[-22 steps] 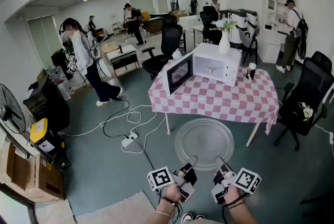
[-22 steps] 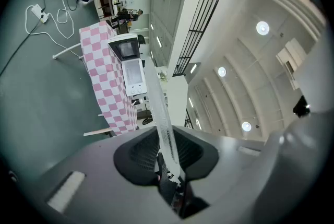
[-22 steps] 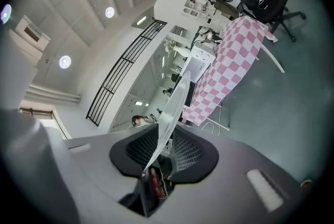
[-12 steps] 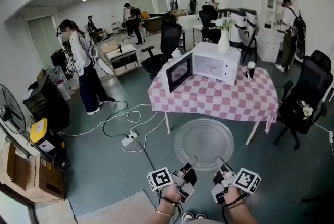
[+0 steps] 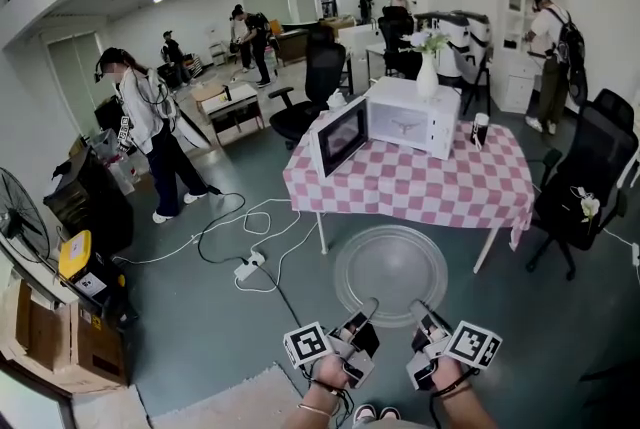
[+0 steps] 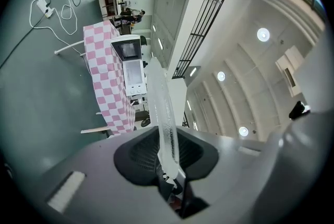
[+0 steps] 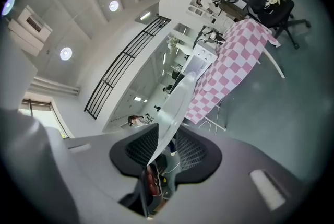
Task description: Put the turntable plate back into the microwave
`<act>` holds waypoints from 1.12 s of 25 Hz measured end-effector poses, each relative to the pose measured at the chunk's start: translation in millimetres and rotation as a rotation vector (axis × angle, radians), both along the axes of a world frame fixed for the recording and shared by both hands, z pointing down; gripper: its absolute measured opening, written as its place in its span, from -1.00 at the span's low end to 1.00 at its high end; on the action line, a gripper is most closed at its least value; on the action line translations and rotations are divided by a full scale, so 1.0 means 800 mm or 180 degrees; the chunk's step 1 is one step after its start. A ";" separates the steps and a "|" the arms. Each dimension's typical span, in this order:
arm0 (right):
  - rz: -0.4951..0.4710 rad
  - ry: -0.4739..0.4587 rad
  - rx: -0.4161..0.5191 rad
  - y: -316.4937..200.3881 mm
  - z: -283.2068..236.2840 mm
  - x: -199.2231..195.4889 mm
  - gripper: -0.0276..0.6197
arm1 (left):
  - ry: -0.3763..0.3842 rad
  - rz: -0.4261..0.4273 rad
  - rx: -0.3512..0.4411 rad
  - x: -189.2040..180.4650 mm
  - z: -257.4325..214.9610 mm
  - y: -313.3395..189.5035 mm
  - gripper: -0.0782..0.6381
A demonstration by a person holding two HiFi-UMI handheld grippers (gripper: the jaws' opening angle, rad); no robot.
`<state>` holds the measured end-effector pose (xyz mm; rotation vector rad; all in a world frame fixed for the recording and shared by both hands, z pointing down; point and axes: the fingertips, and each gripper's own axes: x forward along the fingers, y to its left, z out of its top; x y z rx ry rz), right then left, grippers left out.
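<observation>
You hold the turntable plate (image 5: 390, 262) out flat in front of you. It is a round disc of clear glass with a raised rim and faint rings, and the dull grey-green floor (image 5: 200, 317) shows through it. Your left gripper (image 5: 370, 303) and right gripper (image 5: 419, 305) take its near edge side by side, each carrying its cube of black-and-white square markers. In both gripper views the jaws are closed on the thick, glossy rim, which runs away from them edge-on. The plate hangs over the floor between you and the tabletop (image 5: 430, 192), which is draped in a soft pink-and-white checked cloth. On that cloth stands the microwave (image 5: 415, 122) — a white, boxy shell with its dark-windowed door (image 5: 342, 137) swung open toward your left. A slim white vase (image 5: 428, 77) of flowers stands beside it. White cable (image 5: 240, 222) loops loosely across the floor to the left of the table. Compared with a moment ago, the plate and both grippers sit at the same spot in the head view. The person in the white top (image 5: 140, 112) has walked further left — away from the table.
</observation>
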<state>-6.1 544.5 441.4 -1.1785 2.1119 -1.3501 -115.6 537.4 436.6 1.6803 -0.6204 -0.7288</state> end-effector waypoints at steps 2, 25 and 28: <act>-0.0026 0.0005 0.0042 -0.006 -0.001 -0.006 -0.64 | -0.0032 0.0015 -0.0010 -0.005 0.003 -0.005 -0.61; 0.0108 -0.0022 -0.0034 -0.090 0.013 -0.027 -0.64 | -0.0011 0.0155 -0.0040 -0.023 0.016 -0.094 -0.60; 0.0137 -0.0031 -0.0100 -0.113 0.018 -0.019 -0.64 | -0.0029 0.0155 -0.0034 -0.017 0.019 -0.119 -0.60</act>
